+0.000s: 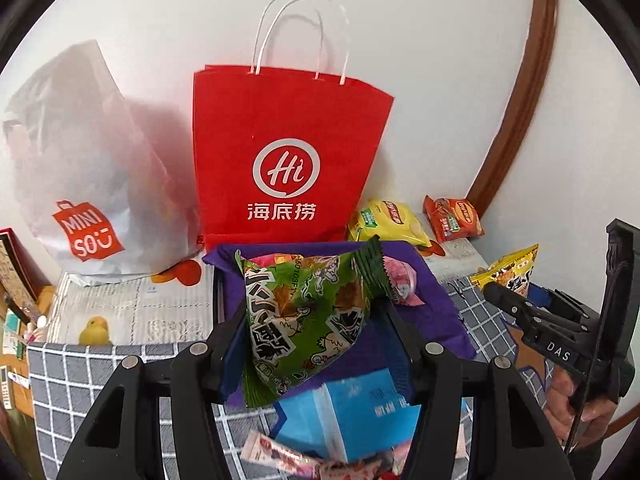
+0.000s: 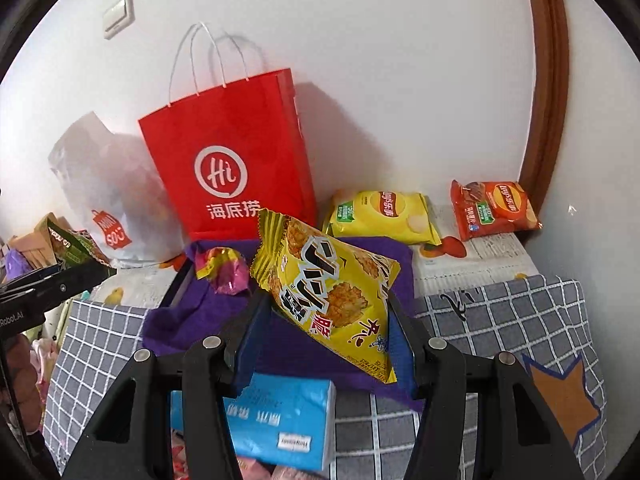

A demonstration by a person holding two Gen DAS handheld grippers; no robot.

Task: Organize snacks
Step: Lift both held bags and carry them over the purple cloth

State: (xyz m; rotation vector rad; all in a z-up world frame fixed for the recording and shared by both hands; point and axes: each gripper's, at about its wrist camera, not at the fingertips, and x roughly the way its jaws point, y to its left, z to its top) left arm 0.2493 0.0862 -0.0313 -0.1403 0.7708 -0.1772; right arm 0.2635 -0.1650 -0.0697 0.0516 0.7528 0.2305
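Between each tool's fingers, a clamped packet: left tool [image 1: 316, 320] green snack [image 1: 304, 320], right tool [image 2: 324, 320] yellow snack [image 2: 332, 296].

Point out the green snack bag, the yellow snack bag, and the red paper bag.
green snack bag [image 1: 304, 320]: left wrist view, middle of its printed front.
yellow snack bag [image 2: 332, 296]: right wrist view, middle of its printed front.
red paper bag [image 1: 286, 168]: left wrist view, its white logo.

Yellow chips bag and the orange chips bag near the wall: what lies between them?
Nothing: in the right wrist view, only bare printed cloth separates yellow chips bag from orange chips bag.
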